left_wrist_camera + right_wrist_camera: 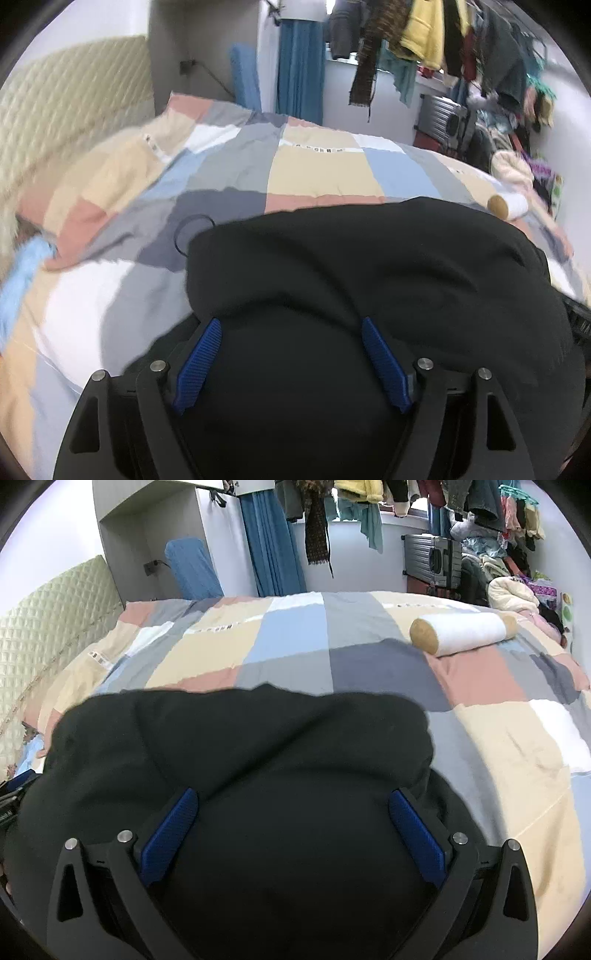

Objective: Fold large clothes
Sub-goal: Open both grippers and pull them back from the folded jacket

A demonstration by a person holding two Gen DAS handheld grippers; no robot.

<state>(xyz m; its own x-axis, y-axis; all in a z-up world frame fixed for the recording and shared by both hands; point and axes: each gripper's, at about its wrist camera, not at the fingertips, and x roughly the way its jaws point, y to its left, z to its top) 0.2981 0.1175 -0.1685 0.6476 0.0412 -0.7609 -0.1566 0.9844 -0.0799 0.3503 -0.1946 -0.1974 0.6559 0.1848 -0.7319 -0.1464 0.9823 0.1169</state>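
Note:
A large black garment [369,266] lies bunched on the patchwork bed cover [317,173]; it also fills the lower part of the right wrist view [240,738]. My left gripper [291,325] is open, its blue pads [199,362] wide apart, with black cloth lying between and over them. My right gripper [291,797] is open too, its blue pads [417,838] spread wide with the garment heaped between them. Neither gripper pinches the cloth. The fingertips are hidden under the fabric. A thin black cord loop [192,229] sticks out at the garment's far left edge.
A white roll pillow with tan ends [465,631] lies on the bed's far right. A quilted headboard [44,635] stands at left. Hanging clothes [461,502], a grey suitcase [432,561], a blue curtain [269,535] and a clothes pile [517,587] line the far wall.

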